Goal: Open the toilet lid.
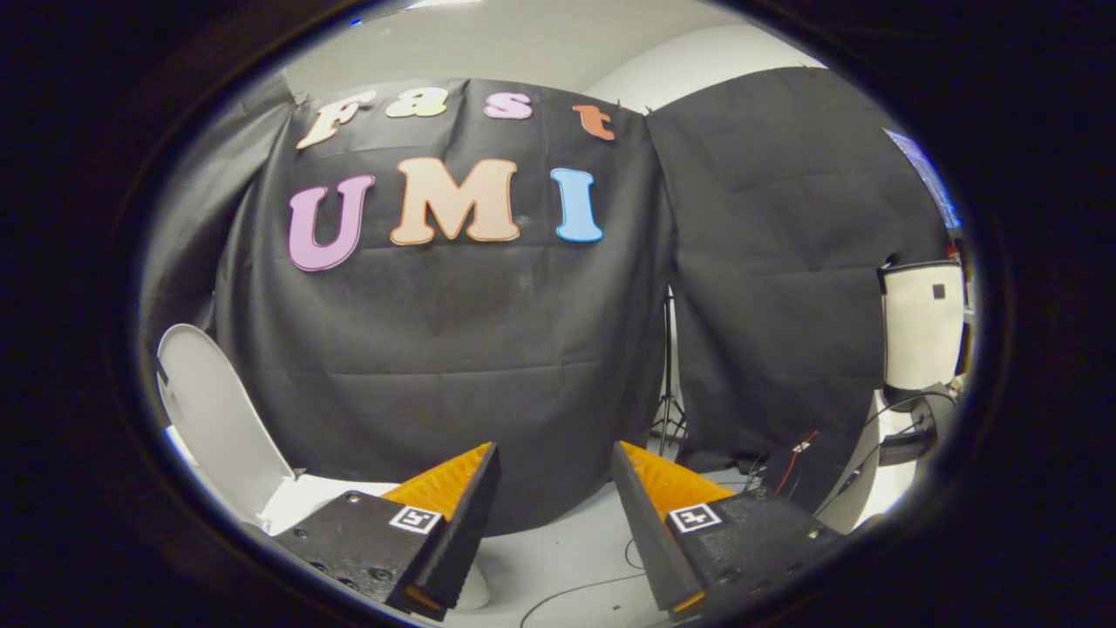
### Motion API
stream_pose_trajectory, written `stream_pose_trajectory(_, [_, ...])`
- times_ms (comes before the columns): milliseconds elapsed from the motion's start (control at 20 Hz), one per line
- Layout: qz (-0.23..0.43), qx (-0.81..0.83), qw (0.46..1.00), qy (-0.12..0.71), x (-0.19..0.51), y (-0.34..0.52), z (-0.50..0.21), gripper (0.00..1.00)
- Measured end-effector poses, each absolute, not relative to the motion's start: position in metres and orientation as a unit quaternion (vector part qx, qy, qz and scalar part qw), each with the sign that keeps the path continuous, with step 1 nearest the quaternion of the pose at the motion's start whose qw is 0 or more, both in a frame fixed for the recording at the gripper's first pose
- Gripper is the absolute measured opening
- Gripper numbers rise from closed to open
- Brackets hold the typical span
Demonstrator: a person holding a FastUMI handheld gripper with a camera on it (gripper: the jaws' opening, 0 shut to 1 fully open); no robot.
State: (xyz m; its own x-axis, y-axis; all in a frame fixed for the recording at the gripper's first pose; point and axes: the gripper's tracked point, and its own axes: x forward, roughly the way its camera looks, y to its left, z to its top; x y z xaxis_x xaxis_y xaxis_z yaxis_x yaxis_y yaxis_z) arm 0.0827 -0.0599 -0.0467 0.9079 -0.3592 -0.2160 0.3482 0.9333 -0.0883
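Note:
The white toilet lid (pixel 218 419) stands raised and upright, off to the left of my fingers, leaning back toward the black cloth wall. Below it a bit of the white toilet body (pixel 314 497) shows beside and behind my left finger. My gripper (pixel 554 458) is open, its two fingers spread wide with nothing between them. It points at the cloth wall, away from the lid and apart from it.
A black cloth wall (pixel 488 349) hangs straight ahead. A light stand (pixel 669 384) rises in the gap between cloth panels. Cables (pixel 593 589) trail over the white floor. To the right stand a white panel (pixel 922 327) and dark gear with wires (pixel 798 471).

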Motion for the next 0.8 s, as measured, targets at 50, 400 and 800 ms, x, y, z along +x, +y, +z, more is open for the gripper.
stream_pose_trajectory(50, [-0.182,-0.021,0.976,0.120,0.081,-0.061,-0.050,0.80])
stream_pose_trajectory(400, [-0.182,-0.010,0.975,0.130,0.079,-0.073,-0.058,0.74])
stream_pose_trajectory(800, [-0.115,-0.021,0.985,0.124,0.103,-0.092,-0.054,0.74])
